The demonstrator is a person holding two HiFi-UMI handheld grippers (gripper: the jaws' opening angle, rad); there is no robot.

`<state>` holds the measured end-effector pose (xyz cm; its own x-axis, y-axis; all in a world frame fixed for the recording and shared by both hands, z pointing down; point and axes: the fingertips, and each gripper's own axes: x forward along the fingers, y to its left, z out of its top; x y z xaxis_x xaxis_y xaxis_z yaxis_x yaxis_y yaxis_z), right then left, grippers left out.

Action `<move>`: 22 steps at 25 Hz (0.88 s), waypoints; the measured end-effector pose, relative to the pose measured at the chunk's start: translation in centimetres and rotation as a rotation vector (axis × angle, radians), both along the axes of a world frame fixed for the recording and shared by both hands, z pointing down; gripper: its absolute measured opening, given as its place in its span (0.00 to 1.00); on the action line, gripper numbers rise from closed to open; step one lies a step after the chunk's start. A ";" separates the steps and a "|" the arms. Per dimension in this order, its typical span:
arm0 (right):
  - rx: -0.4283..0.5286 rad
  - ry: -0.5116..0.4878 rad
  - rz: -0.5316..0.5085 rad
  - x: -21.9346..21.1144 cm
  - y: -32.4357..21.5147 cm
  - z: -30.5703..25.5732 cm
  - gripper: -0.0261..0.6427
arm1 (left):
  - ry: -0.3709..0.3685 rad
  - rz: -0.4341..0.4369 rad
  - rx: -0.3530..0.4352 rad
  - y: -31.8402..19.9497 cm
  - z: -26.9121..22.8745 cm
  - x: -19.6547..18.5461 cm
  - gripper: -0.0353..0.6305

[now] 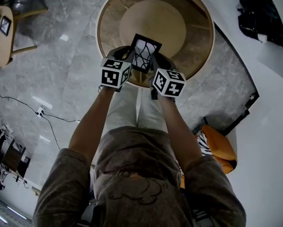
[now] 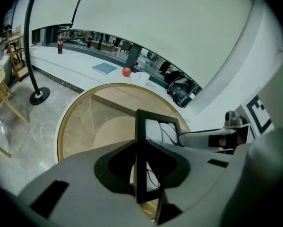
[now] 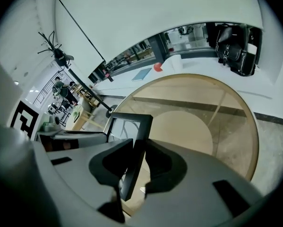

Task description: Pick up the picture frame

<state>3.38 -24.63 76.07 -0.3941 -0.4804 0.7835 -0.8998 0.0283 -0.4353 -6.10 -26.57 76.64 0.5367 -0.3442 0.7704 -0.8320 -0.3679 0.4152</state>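
Here we hold the black rectangular picture frame [image 1: 145, 52], its white pane crossed by thin dark lines, over the round wood-rimmed glass table [image 1: 200, 51]. Our left gripper [image 2: 140, 169] clamps one slim side edge and our right gripper [image 3: 133, 164] the other.

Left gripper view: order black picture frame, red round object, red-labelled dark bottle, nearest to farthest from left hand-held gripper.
1. black picture frame, clamped in left hand-held gripper
2. red round object, centre of white ledge
3. red-labelled dark bottle, far left on ledge
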 end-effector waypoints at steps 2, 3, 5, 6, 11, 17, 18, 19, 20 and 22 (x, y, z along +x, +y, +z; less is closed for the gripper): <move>0.021 0.000 -0.009 0.2 -0.3 -1.9 0.18 | 0.000 -0.003 0.013 -0.3 -1.9 0.2 0.18; 0.033 0.001 -0.012 0.3 -0.5 -2.9 0.18 | 0.000 -0.004 0.023 -0.5 -3.0 0.3 0.18; 0.062 0.003 -0.018 0.5 -0.9 -5.1 0.18 | 0.000 -0.007 0.048 -0.7 -5.3 0.5 0.18; 0.077 0.006 -0.021 0.6 -1.1 -6.3 0.18 | 0.000 -0.011 0.060 -0.9 -6.6 0.6 0.18; 0.146 0.006 -0.012 1.5 -1.7 -12.3 0.18 | 0.014 -0.029 0.114 -1.3 -12.7 1.4 0.18; 0.234 0.027 -0.015 2.6 -1.5 -19.4 0.18 | 0.031 -0.032 0.186 -1.1 -19.8 2.4 0.18; 0.250 0.029 -0.016 2.7 -1.5 -20.6 0.18 | 0.031 -0.037 0.203 -0.9 -20.9 2.6 0.18; 0.268 0.030 -0.019 2.9 -1.4 -21.7 0.18 | 0.029 -0.043 0.221 -0.8 -22.1 2.7 0.18; 0.286 0.031 -0.024 3.0 -1.3 -22.8 0.18 | 0.028 -0.049 0.239 -0.6 -23.2 2.8 0.18; 0.321 0.035 -0.037 3.2 -1.0 -25.1 0.18 | 0.030 -0.059 0.270 -0.2 -25.4 3.0 0.18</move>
<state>6.56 -25.68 51.00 -0.3909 -0.6913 0.6077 -0.9101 0.1917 -0.3673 -3.13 -26.80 51.21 0.5310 -0.5662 0.6304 -0.8440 -0.4197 0.3340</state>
